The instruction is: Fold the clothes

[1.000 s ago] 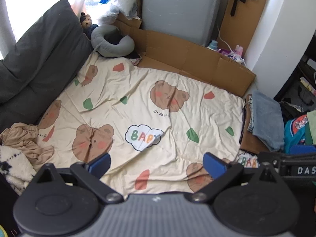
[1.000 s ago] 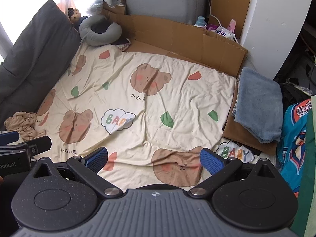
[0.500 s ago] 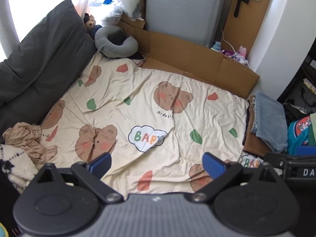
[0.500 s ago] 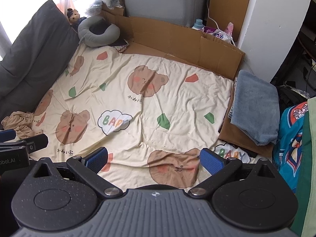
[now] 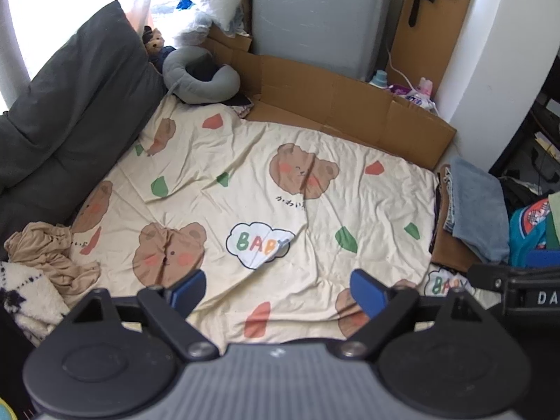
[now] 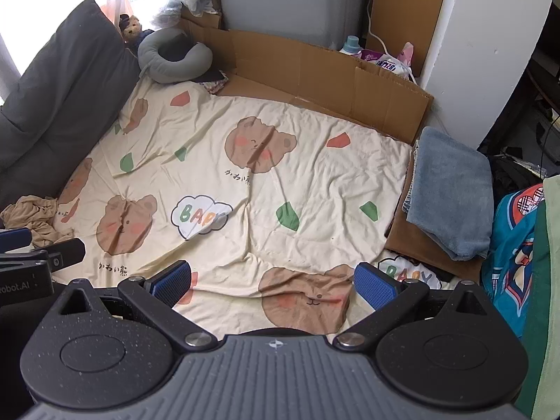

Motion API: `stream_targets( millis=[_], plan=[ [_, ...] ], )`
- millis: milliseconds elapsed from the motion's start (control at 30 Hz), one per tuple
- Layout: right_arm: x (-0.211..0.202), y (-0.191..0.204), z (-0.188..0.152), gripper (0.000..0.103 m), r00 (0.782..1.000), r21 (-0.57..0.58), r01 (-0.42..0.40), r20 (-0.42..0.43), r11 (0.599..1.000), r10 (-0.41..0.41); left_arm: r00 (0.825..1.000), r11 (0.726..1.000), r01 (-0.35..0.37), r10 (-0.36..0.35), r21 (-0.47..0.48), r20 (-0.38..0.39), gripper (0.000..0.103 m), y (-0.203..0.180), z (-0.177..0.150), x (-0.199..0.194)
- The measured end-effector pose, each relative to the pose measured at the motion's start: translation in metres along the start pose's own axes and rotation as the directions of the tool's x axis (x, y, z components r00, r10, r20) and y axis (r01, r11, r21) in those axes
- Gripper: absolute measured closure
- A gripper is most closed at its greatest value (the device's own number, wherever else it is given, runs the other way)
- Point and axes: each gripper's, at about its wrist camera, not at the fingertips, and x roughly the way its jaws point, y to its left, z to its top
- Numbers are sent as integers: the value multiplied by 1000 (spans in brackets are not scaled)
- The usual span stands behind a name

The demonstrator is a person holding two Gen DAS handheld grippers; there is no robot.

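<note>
A cream bear-print sheet (image 5: 266, 203) covers the bed; it also shows in the right wrist view (image 6: 245, 189). A crumpled tan garment (image 5: 49, 252) lies at the sheet's left edge, beside a white knit piece (image 5: 24, 297); the tan garment also shows in the right wrist view (image 6: 31, 213). A stack of folded clothes with a blue piece on top (image 6: 451, 192) sits at the right edge, seen too in the left wrist view (image 5: 476, 210). My left gripper (image 5: 278, 290) is open and empty above the sheet's near edge. My right gripper (image 6: 273, 285) is open and empty, to the right of it.
A dark grey cushion (image 5: 70, 122) lines the left side. A grey neck pillow (image 5: 199, 80) and cardboard (image 5: 350, 112) lie at the far end before a grey cabinet (image 5: 315, 14). A teal garment (image 6: 514, 245) hangs at the right.
Both grippers have drawn back and risen slightly, so the sheet sits a little farther away. Both stay open and empty.
</note>
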Motion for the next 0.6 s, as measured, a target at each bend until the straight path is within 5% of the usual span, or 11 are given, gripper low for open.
stream_targets(
  millis=[600],
  plan=[
    [0, -1, 0, 1, 1000, 0, 8, 4, 1000, -8, 1000, 1000, 2, -2, -23, -11, 12, 5, 1, 3]
  ],
)
